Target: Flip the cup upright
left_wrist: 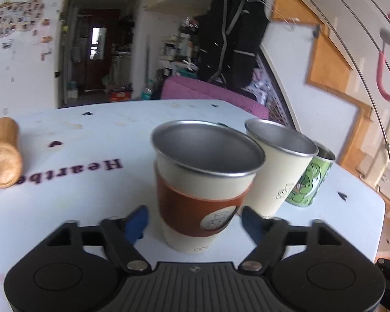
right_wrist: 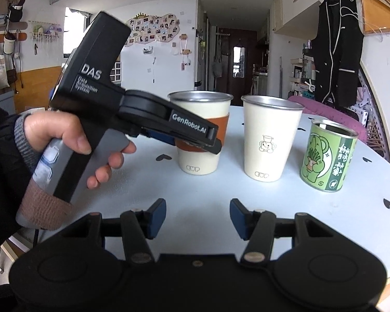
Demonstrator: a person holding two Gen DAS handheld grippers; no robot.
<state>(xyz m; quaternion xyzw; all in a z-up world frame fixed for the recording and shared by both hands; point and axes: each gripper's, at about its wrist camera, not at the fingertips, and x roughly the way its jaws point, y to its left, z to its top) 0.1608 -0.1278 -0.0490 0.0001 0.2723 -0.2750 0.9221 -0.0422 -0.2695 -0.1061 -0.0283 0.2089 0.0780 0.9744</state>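
A cream cup with a brown sleeve (left_wrist: 202,189) stands upright on the white table (left_wrist: 78,182); it also shows in the right wrist view (right_wrist: 202,130). My left gripper (left_wrist: 195,223) is open, its blue pads on either side of the cup's lower half, apart from it. From the right wrist view the left gripper (right_wrist: 195,137) reaches in from the left at the sleeve. My right gripper (right_wrist: 197,218) is open and empty, well in front of the cups.
A plain cream cup (right_wrist: 269,137) stands upright right of the sleeved one, also in the left wrist view (left_wrist: 278,166). A green tin (right_wrist: 326,156) stands further right. A wooden roller (left_wrist: 4,153) lies at the table's left.
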